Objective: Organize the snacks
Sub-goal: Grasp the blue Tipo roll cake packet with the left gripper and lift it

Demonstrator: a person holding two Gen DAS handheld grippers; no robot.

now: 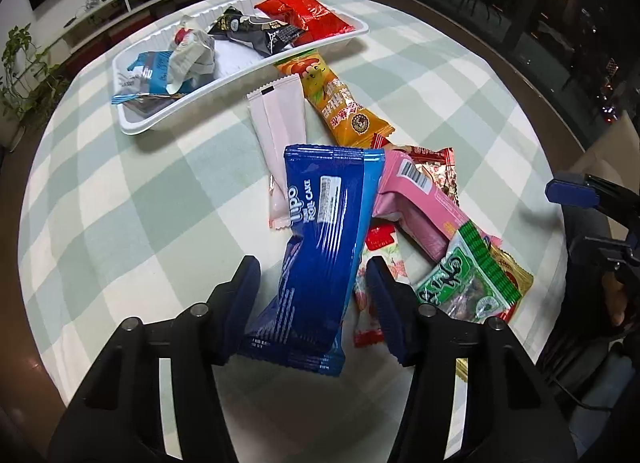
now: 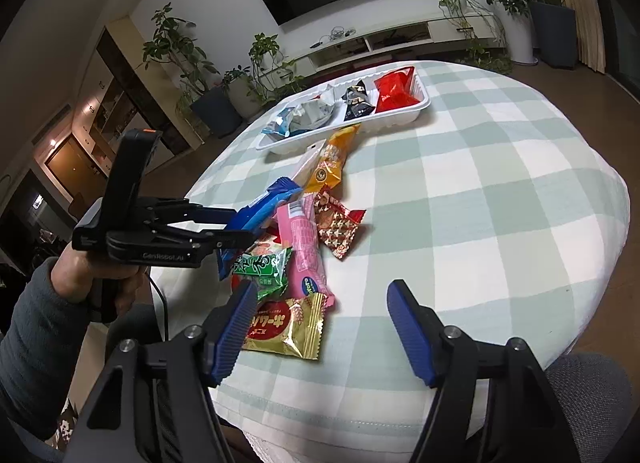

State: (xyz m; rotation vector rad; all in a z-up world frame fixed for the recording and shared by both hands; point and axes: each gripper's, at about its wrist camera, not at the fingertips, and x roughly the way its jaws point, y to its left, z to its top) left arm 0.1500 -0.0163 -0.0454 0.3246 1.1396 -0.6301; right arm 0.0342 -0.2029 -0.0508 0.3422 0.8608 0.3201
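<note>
Left gripper [image 1: 312, 295], pitched steeply down, clamps the blue roll-cake packet [image 1: 320, 231] above the desk [image 1: 140, 183] pile; right gripper [image 2: 322, 327] hovers alongside, jaws apart, empty.

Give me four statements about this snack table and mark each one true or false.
1. The left gripper has the blue roll cake packet between its fingers. True.
2. The right gripper holds the gold packet. False: its jaws stand open and empty.
3. The white tray is empty. False: it already holds several snacks.
4. The red packet lies at one end of the tray. True.
</note>
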